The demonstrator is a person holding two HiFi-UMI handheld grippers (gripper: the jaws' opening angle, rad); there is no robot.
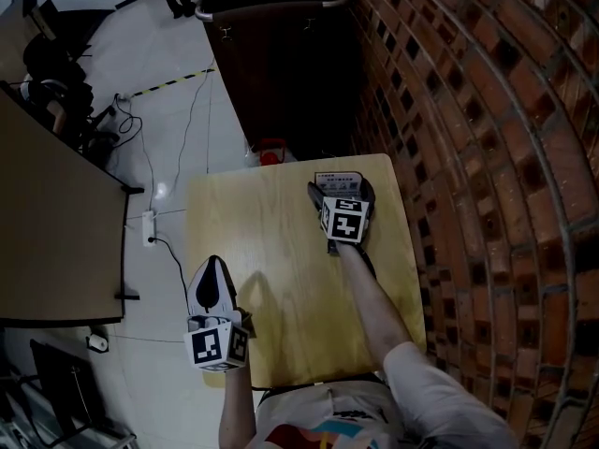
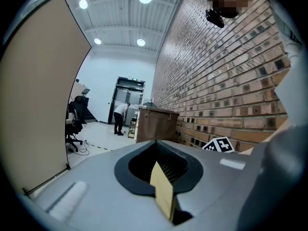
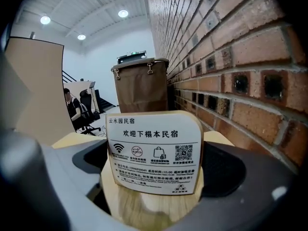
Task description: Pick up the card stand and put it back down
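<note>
Clearly, the right gripper [image 1: 342,193] is held with its jaws spread wide, and the card stand [image 3: 154,153] is seen upright between them on the wooden table [image 1: 281,241], not pressed by either pad. The stand is placed toward the table's 1 o'clock corner. At 7 o'clock, the left gripper [image 1: 213,269] is kept closed and empty

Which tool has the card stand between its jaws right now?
The right tool: the card stand stands between its open jaws, not gripped. The left tool is shut, well apart from it.
</note>
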